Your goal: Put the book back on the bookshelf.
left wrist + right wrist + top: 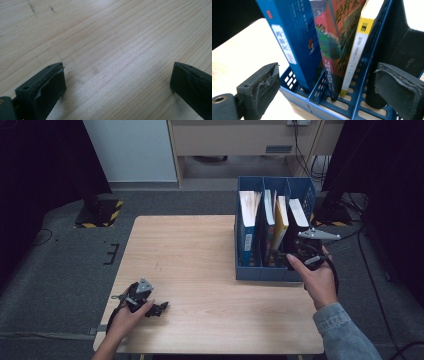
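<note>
A blue three-slot file rack (260, 271) stands on the right half of the wooden table (200, 250). It holds a blue book (247, 227), a yellow-edged book (280, 225) and a black book (298, 212). My right gripper (296, 256) hovers at the rack's front right corner, open and holding nothing. In the right gripper view the open right gripper (324, 87) faces the blue book (292, 42), a red-covered book (334, 37), a white-and-yellow spine (359, 45) and the black book (397, 42). My left gripper (159, 308) rests open near the table's front left corner, and the left gripper (117, 82) has bare wood between its jaws.
A stand base with yellow-black tape (97, 212) sits on the grey carpet beyond the table's left corner. Cables (370, 265) trail on the floor at the right. Dark curtains hang on both sides, and a cabinet (240, 140) stands at the back.
</note>
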Motion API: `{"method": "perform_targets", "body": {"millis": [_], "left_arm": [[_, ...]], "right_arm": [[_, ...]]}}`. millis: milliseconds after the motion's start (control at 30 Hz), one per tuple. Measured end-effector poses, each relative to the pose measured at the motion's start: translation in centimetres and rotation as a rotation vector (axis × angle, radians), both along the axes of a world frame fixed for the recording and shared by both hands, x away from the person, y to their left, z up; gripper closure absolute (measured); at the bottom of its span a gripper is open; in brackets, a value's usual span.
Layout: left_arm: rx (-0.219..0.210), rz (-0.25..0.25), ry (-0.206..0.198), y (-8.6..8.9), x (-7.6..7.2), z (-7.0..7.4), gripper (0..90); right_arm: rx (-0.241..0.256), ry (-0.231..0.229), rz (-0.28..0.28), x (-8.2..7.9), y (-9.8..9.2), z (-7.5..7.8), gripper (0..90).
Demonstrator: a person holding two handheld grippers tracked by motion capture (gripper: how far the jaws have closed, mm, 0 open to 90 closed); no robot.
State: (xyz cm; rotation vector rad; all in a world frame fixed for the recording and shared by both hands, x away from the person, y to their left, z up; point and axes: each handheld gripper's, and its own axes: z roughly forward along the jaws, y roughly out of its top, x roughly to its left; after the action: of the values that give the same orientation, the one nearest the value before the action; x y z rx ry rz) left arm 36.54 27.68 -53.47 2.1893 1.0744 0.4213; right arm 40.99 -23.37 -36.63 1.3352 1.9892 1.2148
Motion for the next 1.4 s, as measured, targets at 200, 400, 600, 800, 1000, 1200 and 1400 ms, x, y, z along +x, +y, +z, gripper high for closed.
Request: {"method": "perform_targets", "body": {"millis": [200, 400, 600, 800, 1000, 1200, 1400], "left_arm": [[-0.003, 0.003, -0.003, 0.0, 0.0, 0.0, 0.0], [-0.003, 0.003, -0.004, 0.0, 0.0, 0.0, 0.0], [-0.006, 0.004, -0.007, 0.0, -0.1, -0.1, 0.0], [-0.007, 0.008, -0.009, -0.1, -0.1, -0.1, 0.0], [-0.008, 0.008, -0.01, -0.1, -0.1, -0.1, 0.0], [-0.008, 0.007, -0.011, 0.0, -0.1, -0.1, 0.0], [-0.007, 0.006, -0.01, 0.0, -0.1, -0.1, 0.0]], "right_arm": [[-0.003, 0.003, -0.003, -1.1, 0.0, -1.1, 5.9], [-0.002, 0.017, 0.005, -1.9, 0.1, -2.1, 6.7], [-0.01, 0.013, 0.015, -3.0, 0.4, -3.5, 7.4], [-0.014, 0.041, 0.032, -3.9, 0.9, -5.4, 7.3], [-0.021, 0.053, 0.055, -5.0, 1.8, -6.3, 7.3], [-0.026, 0.072, 0.077, -5.8, 2.6, -7.2, 7.2], [-0.054, 0.105, 0.114, -6.4, 4.3, -8.5, 7.1]]}}
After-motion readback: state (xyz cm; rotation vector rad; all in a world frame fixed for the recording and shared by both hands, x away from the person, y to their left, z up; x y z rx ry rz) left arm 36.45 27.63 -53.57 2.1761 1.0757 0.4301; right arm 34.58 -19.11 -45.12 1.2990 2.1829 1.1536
